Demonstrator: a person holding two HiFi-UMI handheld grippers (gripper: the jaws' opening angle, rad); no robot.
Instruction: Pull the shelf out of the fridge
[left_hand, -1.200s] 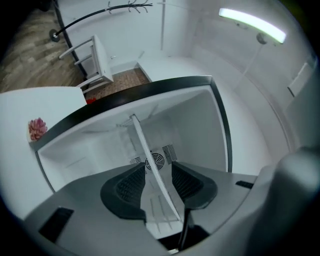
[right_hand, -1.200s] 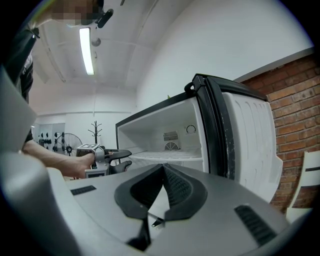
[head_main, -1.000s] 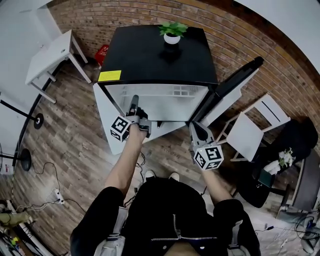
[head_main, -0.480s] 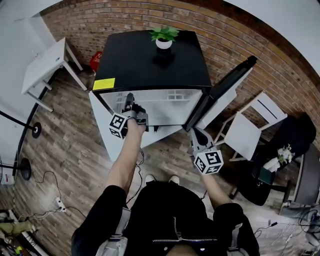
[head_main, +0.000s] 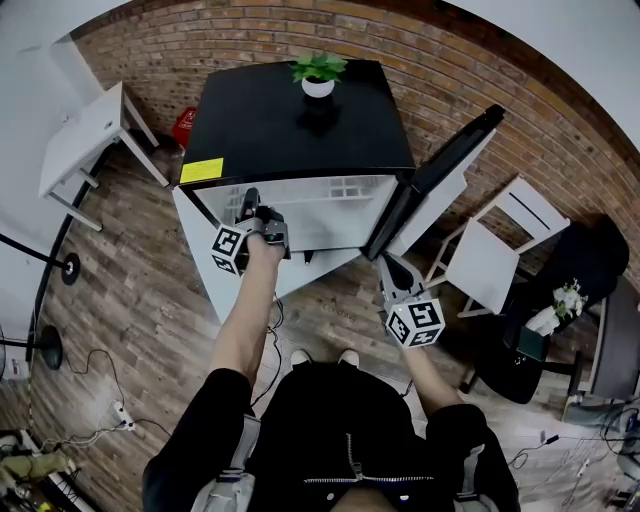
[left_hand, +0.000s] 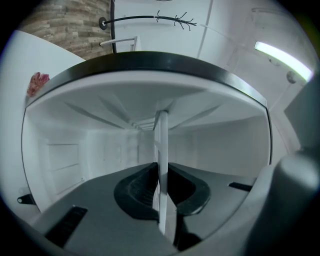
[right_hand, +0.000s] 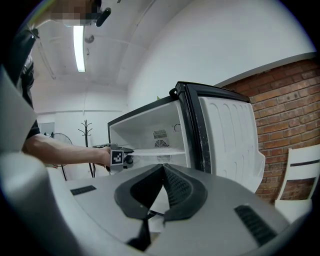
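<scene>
The black mini fridge (head_main: 300, 110) stands open, with its door (head_main: 440, 180) swung out to the right. Inside it the white shelf (head_main: 325, 210) sits level. My left gripper (head_main: 250, 200) reaches into the left side of the opening. In the left gripper view the shelf's thin front edge (left_hand: 161, 150) runs between the dark pads, and the left gripper (left_hand: 161, 192) has just been closing and now presses on that edge. My right gripper (head_main: 392, 265) hangs shut and empty in front of the door. From the right gripper (right_hand: 162, 172) I see the shelf (right_hand: 157, 151) and the left gripper (right_hand: 130, 159) at its edge.
A potted plant (head_main: 318, 75) stands on the fridge top. A white table (head_main: 85, 135) is at the left and a white chair (head_main: 490, 260) at the right, beside the open door. Brick wall lies behind, and cables (head_main: 100, 400) trail over the wooden floor.
My left hand has pushed a little further into the fridge opening, up to the shelf's front edge. The right gripper has stayed in place.
</scene>
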